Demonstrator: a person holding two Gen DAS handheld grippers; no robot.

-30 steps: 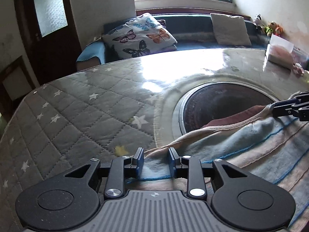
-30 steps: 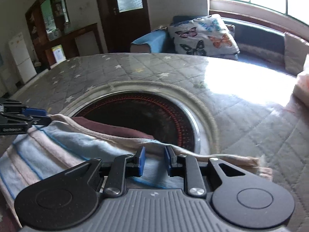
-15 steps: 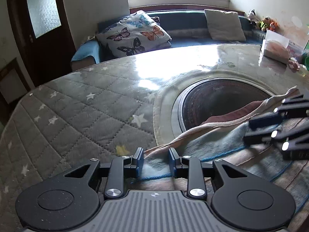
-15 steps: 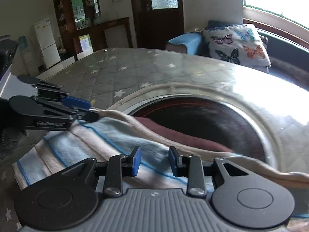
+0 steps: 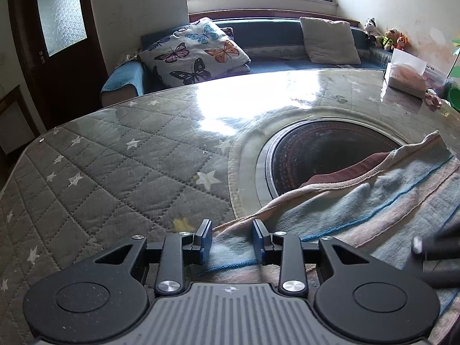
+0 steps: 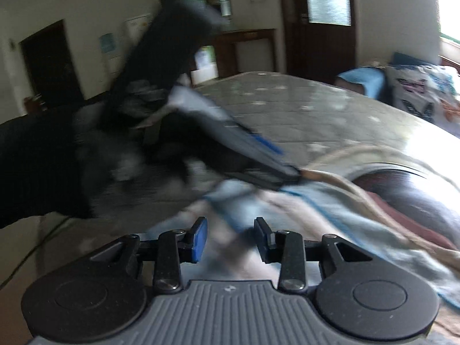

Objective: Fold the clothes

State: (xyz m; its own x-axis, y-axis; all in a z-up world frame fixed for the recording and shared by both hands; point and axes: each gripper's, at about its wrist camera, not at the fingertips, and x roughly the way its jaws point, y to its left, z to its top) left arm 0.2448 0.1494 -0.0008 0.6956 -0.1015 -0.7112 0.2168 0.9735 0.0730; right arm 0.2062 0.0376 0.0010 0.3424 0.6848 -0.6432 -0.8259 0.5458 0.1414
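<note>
Quilted star table [image 5: 120, 172] under striped towel [image 5: 373, 204]; my left gripper [image 5: 231, 240] and right gripper [image 6: 231, 241] both opening, towel between, unpinched; no readable writing.

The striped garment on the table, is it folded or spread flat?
Folded: the striped garment has its blue-striped layer doubled over, with a hemmed edge lying across a maroon layer beneath.

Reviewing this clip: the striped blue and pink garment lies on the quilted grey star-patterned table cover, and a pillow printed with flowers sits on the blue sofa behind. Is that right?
Not quite. The pillow on the blue sofa is printed with butterflies, not flowers, as the left wrist view shows. The striped blue and pink garment does lie on the quilted grey star-patterned table cover.
</note>
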